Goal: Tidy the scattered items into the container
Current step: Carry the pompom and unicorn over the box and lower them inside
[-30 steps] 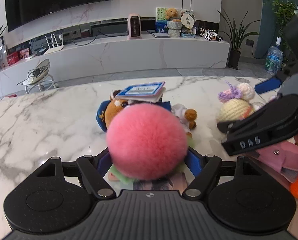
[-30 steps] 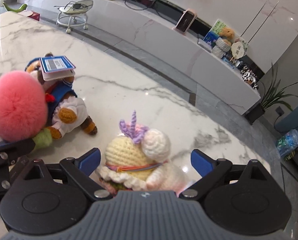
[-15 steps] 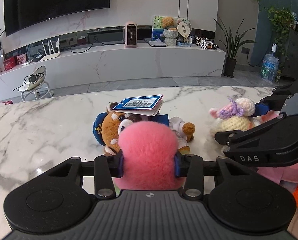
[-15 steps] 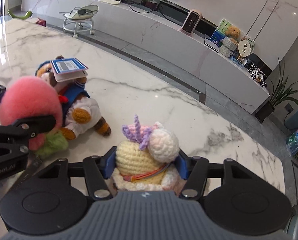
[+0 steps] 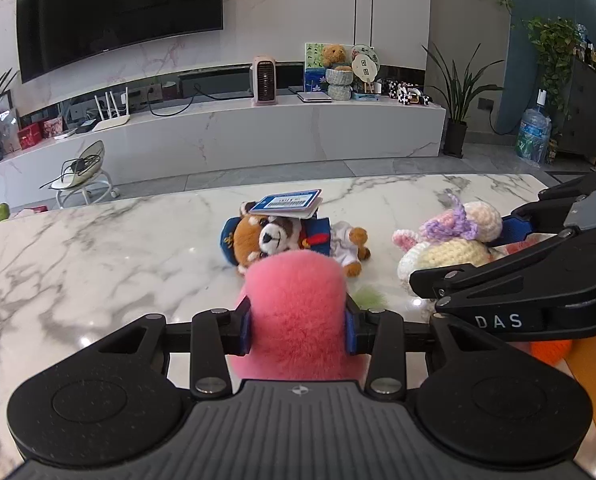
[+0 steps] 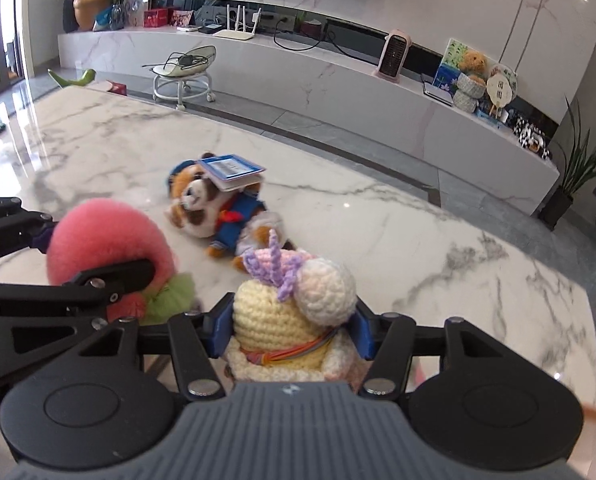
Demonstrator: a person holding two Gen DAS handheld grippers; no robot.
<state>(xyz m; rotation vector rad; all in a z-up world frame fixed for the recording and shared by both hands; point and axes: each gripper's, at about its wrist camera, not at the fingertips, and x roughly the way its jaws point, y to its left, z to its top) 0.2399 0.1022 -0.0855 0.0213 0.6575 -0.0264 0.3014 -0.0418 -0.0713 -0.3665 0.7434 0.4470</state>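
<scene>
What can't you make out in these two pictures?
- Container: in neither view.
- Lower part of the pink fluffy toy: left view, hidden behind the left tool.
- Orange thing: left view, mostly behind the right tool.
- Label print on the raccoon plush: too small.

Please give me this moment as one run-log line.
left gripper: shut on pink pompom | right gripper: shut on crochet doll | plush raccoon: lying on table
</scene>
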